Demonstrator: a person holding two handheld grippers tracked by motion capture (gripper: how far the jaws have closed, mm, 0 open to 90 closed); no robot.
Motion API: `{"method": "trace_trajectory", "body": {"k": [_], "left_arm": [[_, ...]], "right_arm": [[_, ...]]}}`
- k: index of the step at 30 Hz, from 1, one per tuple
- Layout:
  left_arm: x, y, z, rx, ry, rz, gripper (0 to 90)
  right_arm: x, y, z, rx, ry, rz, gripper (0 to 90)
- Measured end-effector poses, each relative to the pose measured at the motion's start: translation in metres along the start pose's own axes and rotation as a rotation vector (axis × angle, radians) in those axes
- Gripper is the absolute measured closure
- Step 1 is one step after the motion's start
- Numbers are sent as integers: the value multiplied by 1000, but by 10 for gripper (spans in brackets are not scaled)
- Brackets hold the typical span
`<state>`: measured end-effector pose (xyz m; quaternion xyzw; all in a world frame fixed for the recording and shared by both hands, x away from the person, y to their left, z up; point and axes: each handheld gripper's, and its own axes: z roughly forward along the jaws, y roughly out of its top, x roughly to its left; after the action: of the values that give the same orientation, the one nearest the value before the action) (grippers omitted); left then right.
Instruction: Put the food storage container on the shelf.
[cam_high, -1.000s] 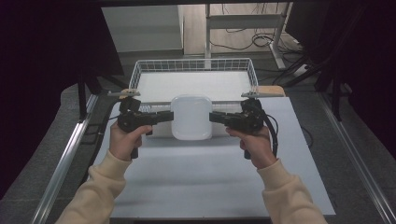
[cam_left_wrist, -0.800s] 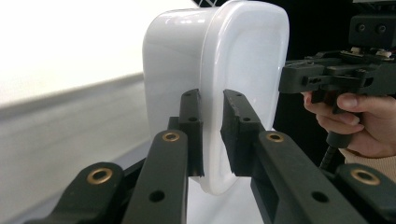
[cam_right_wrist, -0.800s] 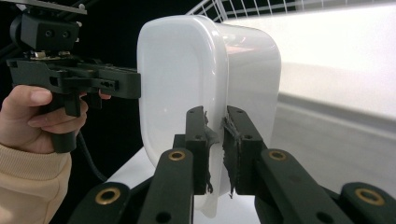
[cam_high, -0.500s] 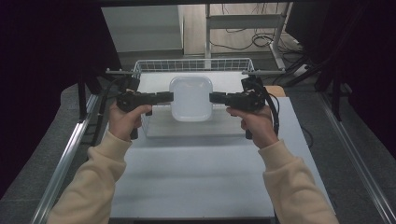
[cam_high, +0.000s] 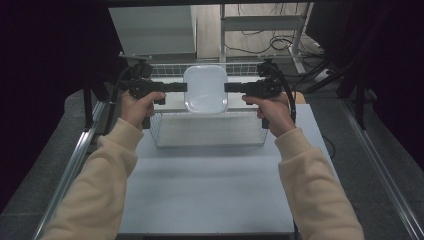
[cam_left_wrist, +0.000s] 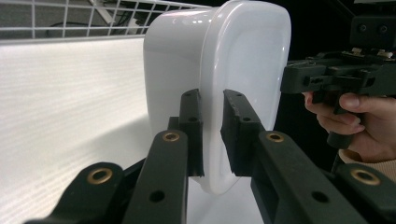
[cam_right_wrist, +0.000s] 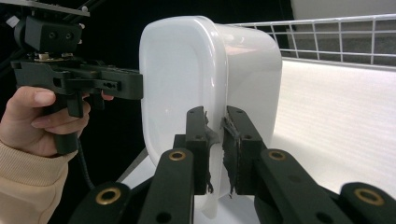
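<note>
From high up, we see our left claw (cam_high: 181, 87) and our right claw (cam_high: 231, 87) pinching a white tub (cam_high: 205, 89) from its two sides. We hold the tub in the air, above the far edge of the wire basket (cam_high: 210, 131), which sits on the white surface (cam_high: 200, 190). So the picking up is done. We think what is left is to bring the tub to where it goes and let go; we cannot tell yet where that is.

In the left gripper view, the left claw (cam_left_wrist: 212, 126) is nearly closed, with the tub's (cam_left_wrist: 243, 70) thin rim squeezed between its pads. The basket's wire wall (cam_left_wrist: 70, 18) is behind the tub.

In the right gripper view, the right claw (cam_right_wrist: 215, 140) is squeezed tight on the tub's (cam_right_wrist: 182, 79) other rim. The basket (cam_right_wrist: 336, 39) is behind the tub here too.
</note>
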<state>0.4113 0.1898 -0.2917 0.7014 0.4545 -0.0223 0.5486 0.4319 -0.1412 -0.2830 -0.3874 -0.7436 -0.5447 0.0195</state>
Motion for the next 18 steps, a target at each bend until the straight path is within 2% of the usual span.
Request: {"method": "trace_trajectory", "body": {"k": [3,7,8,11,13,14,15,16,17,18], "left_arm": [[5,8,3,2,-13,-27,800],[8,18,9,12,3,-34,800],[9,22,12,25,8,-37,801],[12,24,15,34,8,-49,801],[16,25,18,42,4,-67,802],[20,26,22,55,6,-90,802],[20,26,22,55,6,-90,801],[23,26,24,58,4,-97,801],[26,27,25,56,-4,-107,801],[28,29,26,52,-7,-116,800]], "right_arm": [[-9,8,4,6,11,39,804],[-15,13,6,9,6,59,803],[-20,17,7,8,12,74,803],[-25,19,9,15,13,95,802],[-29,20,11,24,16,123,801],[-33,21,14,34,11,136,801],[-33,21,14,34,11,136,801],[-37,22,18,49,5,162,800],[-37,22,18,49,5,162,800],[-42,24,20,51,18,195,800]]}}
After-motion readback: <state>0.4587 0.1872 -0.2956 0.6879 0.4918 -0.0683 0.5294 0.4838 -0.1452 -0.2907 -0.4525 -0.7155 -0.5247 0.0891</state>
